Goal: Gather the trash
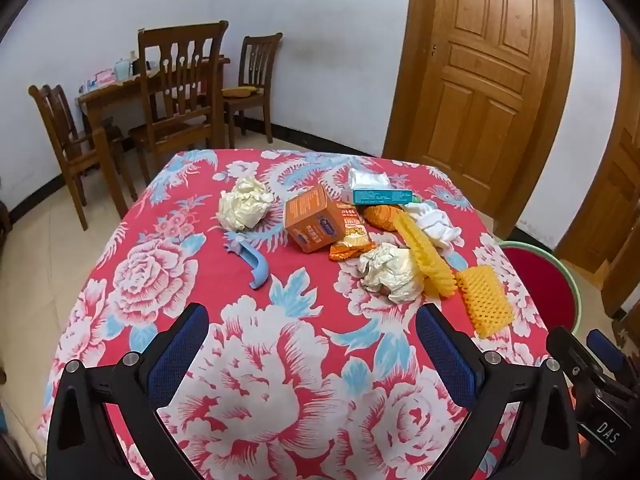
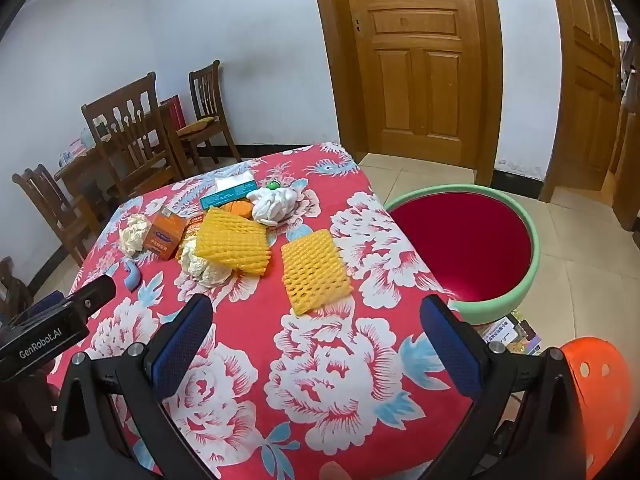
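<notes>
Trash lies on a table with a red flowered cloth point(image 1: 256, 392) point(image 2: 340, 380). Two yellow foam nets point(image 2: 314, 270) point(image 2: 232, 240) point(image 1: 486, 300), two crumpled paper balls point(image 1: 245, 204) point(image 1: 390, 272), an orange box point(image 1: 314, 218) point(image 2: 166, 232), a snack wrapper point(image 1: 352, 240), a teal box point(image 1: 380, 196), a white cloth wad point(image 2: 276, 202) and a blue plastic piece point(image 1: 256, 266) are spread across it. My left gripper point(image 1: 312, 316) is open over the near cloth, short of the pile. My right gripper point(image 2: 316, 308) is open, just in front of the flat foam net. Neither holds anything.
A round bin with a green rim and red inside point(image 2: 468, 236) point(image 1: 536, 280) stands on the floor right of the table. An orange perforated stool point(image 2: 596, 392) is at the near right. Wooden chairs and a table point(image 1: 168, 92) stand at the back left, doors point(image 1: 484, 64) behind.
</notes>
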`<state>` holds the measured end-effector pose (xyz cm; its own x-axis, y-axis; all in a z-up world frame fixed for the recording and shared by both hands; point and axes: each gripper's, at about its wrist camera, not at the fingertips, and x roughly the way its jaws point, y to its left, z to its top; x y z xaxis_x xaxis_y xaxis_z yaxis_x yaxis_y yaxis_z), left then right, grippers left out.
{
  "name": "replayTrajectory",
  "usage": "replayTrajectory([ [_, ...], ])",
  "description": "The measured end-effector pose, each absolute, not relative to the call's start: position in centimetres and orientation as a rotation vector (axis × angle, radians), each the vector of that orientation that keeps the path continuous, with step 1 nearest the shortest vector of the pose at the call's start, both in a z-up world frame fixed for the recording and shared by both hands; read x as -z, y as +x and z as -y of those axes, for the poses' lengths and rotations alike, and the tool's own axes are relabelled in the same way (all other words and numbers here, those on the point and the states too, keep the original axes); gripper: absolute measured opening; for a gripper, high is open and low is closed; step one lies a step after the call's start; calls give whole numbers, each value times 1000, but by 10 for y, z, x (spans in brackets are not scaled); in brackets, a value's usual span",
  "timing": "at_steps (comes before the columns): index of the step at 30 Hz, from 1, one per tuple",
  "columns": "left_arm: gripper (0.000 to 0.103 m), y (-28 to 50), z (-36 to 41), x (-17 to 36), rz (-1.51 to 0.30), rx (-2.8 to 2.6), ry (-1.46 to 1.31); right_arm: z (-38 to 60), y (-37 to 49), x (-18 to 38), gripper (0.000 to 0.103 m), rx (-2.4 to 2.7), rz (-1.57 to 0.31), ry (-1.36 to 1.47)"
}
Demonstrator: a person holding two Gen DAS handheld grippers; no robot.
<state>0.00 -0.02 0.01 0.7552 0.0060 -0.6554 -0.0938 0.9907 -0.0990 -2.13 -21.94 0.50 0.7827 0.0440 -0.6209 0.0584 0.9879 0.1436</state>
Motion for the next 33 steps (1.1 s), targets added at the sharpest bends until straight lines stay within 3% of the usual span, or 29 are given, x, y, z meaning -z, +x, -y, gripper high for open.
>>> replayTrajectory([
  [33,103,-6,2,-10,-698,-48,-122,223,-26,-10,102,6,-671,172],
])
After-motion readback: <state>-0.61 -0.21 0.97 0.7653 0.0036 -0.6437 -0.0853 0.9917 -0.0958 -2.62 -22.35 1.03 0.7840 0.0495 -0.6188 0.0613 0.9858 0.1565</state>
